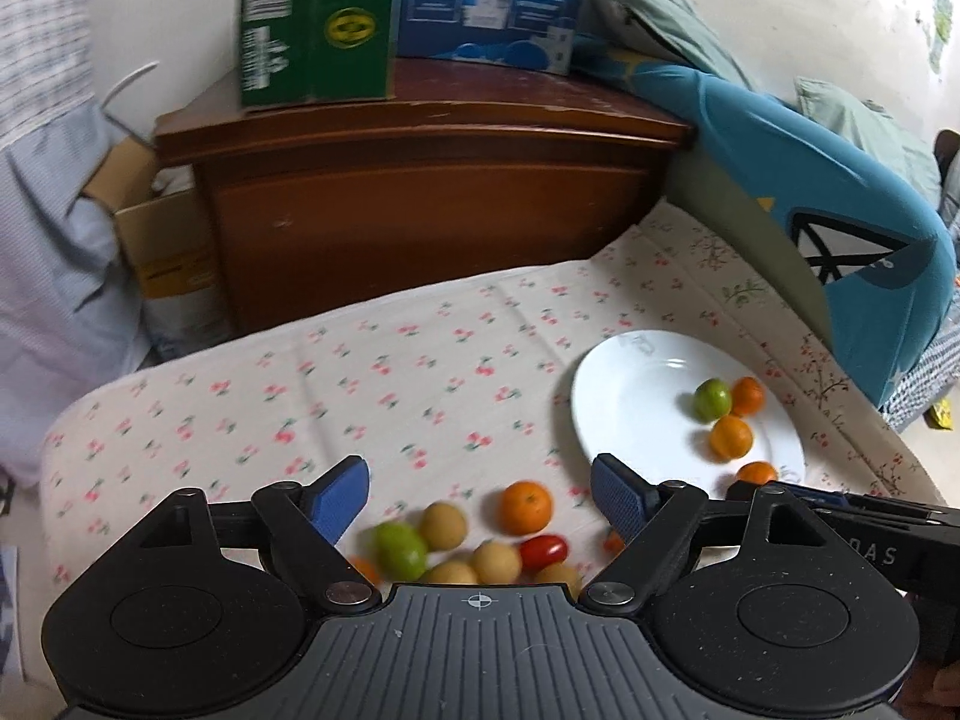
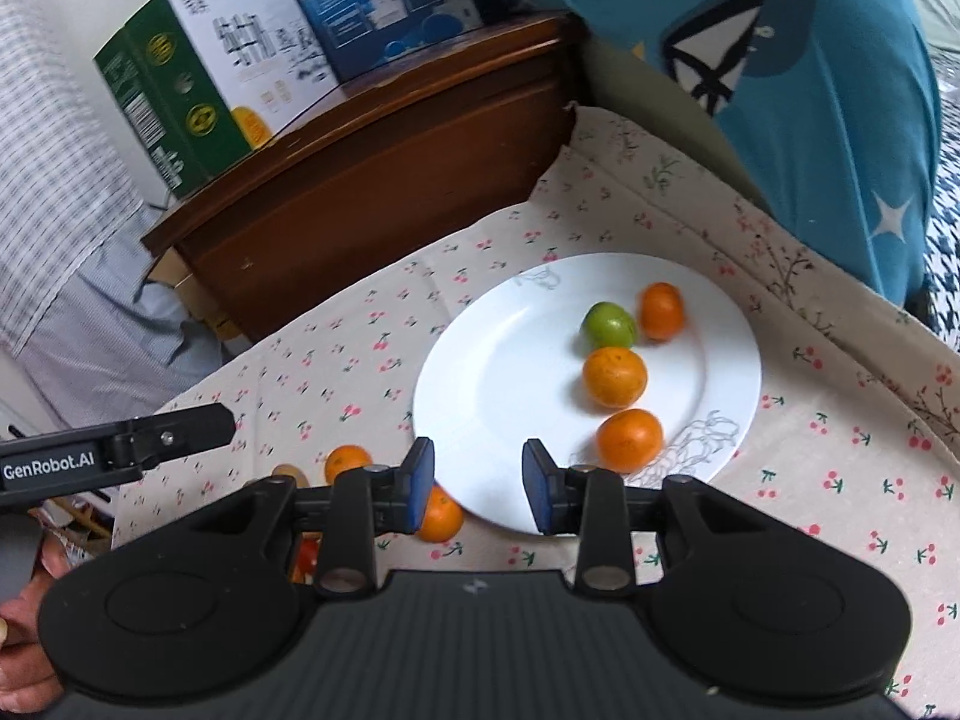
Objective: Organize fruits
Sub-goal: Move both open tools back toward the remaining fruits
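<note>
Over a cherry-print cloth, the left tongs gape empty above loose fruits; the right tongs, narrowly parted, pinch nothing beside the round white plate bearing three oranges and a green fruit.

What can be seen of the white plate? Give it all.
The white plate is round, glossy, seemingly ceramic, with a faint grey line drawing near its rim. It lies flat on the cherry-print cloth, holding three orange fruits and one green fruit on its right half. Neither pair of tongs touches it.
</note>
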`<state>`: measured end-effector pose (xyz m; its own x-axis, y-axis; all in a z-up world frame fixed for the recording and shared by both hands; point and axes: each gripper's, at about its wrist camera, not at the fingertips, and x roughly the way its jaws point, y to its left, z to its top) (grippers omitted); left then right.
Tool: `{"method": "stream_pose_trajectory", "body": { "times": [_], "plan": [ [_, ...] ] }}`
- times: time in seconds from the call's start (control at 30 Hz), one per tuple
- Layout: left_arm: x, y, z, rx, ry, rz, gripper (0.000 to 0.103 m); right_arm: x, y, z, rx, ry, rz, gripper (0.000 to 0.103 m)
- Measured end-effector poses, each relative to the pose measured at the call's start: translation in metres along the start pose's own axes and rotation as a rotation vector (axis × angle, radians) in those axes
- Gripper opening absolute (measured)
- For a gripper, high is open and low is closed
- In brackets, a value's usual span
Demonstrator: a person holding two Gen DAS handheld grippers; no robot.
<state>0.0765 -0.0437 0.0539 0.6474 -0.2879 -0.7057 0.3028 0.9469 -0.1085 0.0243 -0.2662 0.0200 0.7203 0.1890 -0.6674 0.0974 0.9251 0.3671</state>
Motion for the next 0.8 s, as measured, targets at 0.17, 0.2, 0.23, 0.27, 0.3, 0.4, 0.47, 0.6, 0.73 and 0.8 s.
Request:
{"method": "stream_pose_trajectory", "body": {
  "times": [0.17, 0.2, 0.23, 0.27, 0.3, 0.4, 0.47, 0.6, 0.73, 0.8],
  "plan": [
    [-0.008, 0.012, -0.007, -0.028, 0.0, 0.023, 0.082, -0.002, 0.007, -0.007, -0.035, 0.008, 0.017, 0.034],
    [-0.009, 0.015, -0.008, -0.033, -0.001, 0.028, 0.082, -0.002, 0.009, -0.008, -0.044, 0.01, 0.019, 0.034],
    [-0.011, 0.017, -0.009, -0.037, -0.002, 0.032, 0.082, -0.002, 0.01, -0.009, -0.051, 0.011, 0.023, 0.034],
    [-0.012, 0.019, -0.01, -0.042, -0.002, 0.037, 0.082, -0.002, 0.012, -0.01, -0.058, 0.012, 0.028, 0.034],
    [-0.013, 0.022, -0.011, -0.049, -0.004, 0.043, 0.082, -0.003, 0.013, -0.011, -0.063, 0.014, 0.034, 0.034],
    [-0.017, 0.031, -0.016, -0.059, -0.001, 0.055, 0.082, -0.003, 0.017, -0.014, -0.077, 0.019, 0.054, 0.034],
    [-0.019, 0.038, -0.019, -0.071, 0.001, 0.058, 0.082, -0.004, 0.02, -0.016, -0.09, 0.021, 0.067, 0.034],
    [-0.022, 0.05, -0.025, -0.083, 0.004, 0.08, 0.082, -0.003, 0.025, -0.021, -0.104, 0.032, 0.093, 0.034],
    [-0.022, 0.061, -0.033, -0.096, 0.021, 0.09, 0.082, -0.001, 0.032, -0.027, -0.122, 0.049, 0.11, 0.034],
    [-0.021, 0.063, -0.037, -0.085, 0.022, 0.1, 0.082, 0.001, 0.033, -0.028, -0.127, 0.057, 0.116, 0.034]
  ]
}}
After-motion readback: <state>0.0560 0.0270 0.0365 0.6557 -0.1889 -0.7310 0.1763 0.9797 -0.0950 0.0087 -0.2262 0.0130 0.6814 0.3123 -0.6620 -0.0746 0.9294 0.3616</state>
